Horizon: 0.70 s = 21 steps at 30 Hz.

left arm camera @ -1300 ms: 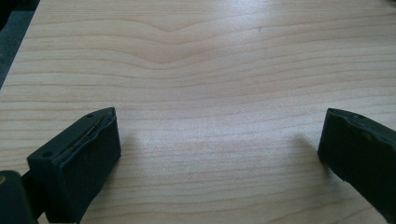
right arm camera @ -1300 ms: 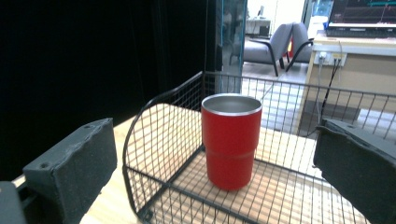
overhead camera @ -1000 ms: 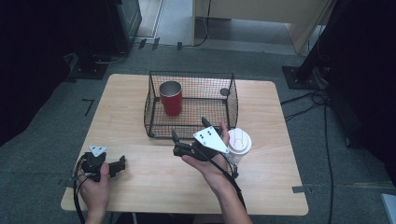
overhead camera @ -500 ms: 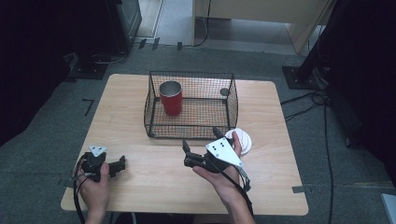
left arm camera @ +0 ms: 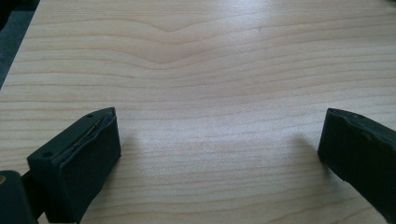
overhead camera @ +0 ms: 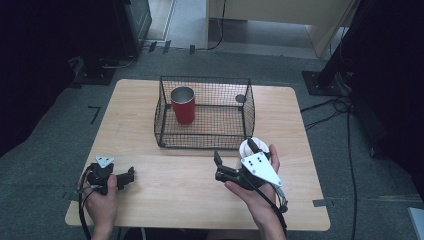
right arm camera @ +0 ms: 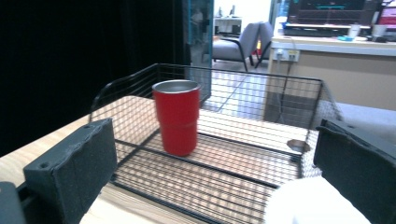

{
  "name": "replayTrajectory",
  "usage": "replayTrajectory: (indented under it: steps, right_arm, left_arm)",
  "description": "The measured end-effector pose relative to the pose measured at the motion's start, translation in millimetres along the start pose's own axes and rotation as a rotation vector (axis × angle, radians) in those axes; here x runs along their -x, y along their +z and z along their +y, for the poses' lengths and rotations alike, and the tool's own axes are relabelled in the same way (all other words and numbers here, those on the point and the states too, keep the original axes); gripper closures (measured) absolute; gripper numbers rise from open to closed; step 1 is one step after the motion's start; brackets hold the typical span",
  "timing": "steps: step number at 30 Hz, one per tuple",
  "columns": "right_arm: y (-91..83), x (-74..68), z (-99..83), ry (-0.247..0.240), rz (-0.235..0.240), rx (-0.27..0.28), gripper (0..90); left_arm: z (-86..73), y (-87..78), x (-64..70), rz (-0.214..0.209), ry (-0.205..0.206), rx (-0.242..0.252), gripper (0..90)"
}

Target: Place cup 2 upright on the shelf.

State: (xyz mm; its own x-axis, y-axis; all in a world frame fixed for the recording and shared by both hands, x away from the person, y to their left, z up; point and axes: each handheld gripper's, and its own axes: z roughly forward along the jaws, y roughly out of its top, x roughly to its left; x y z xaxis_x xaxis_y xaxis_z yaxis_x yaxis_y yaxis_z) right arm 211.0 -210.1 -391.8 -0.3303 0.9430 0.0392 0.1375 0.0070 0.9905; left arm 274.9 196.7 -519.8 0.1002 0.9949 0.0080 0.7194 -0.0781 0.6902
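- The right gripper (overhead camera: pixel 235 161), jaws spread and grasping nothing, sits just beside a white cup (overhead camera: pixel 248 146) at the table's near right.
- The left gripper (overhead camera: pixel 131 176), also released, rests near left on the table (overhead camera: pixel 150 205).
- A red cup (overhead camera: pixel 183 105) stands inside the wire basket (overhead camera: pixel 247 107), farther back.

In the high view, the white round-lidded cup (overhead camera: pixel 248 146) was mostly hidden behind the right gripper (overhead camera: pixel 236 159) and its grey plate. In the right gripper view it was a blurred white mass (right arm camera: pixel 314 201), cut off by the bottom edge (no lid detail readable). The small dark round object (right arm camera: pixel 298 145) inside the black wire basket (right arm camera: pixel 243 121) was too small to identify.
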Motion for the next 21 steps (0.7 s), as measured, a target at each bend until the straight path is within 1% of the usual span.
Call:
replayTrajectory:
  steps: [2,3,4,6,9,13,19,21]
  right_arm:
    - [-2.8,5.4,-0.6,0.001,-0.015,0.0,0.0]
    - [-2.8,5.4,-0.6,0.001,-0.015,0.0,0.0]
    - [-5.5,10.0,-0.8,0.001,-0.031,-0.001,0.0]
    - [-7.3,14.0,-0.9,-0.003,-0.046,-0.01,0.0]
    - [-10.0,19.1,-1.6,-0.006,-0.051,-0.007,0.0]
    - [-12.4,24.7,-3.4,-0.029,-0.077,-0.002,0.0]
    - [-11.8,31.2,-10.4,-0.016,-0.079,-0.018,0.0]
    - [-11.1,32.1,-12.5,-0.017,-0.093,-0.022,0.0]
  left_arm:
    - [0.0,0.0,0.0,0.0,0.0,0.0,0.0]
    - [0.0,0.0,0.0,0.0,0.0,0.0,0.0]
    - [0.0,0.0,0.0,0.0,0.0,0.0,0.0]
    - [0.0,-0.1,-0.1,0.0,0.002,-0.001,0.0]
    - [0.0,-0.1,-0.1,0.0,0.002,-0.001,0.0]
    - [0.0,0.0,0.0,0.0,0.0,0.0,0.0]
    - [0.0,0.0,0.0,0.0,0.0,0.0,0.0]
    - [0.0,-0.1,-0.1,0.0,0.002,-0.001,0.0]
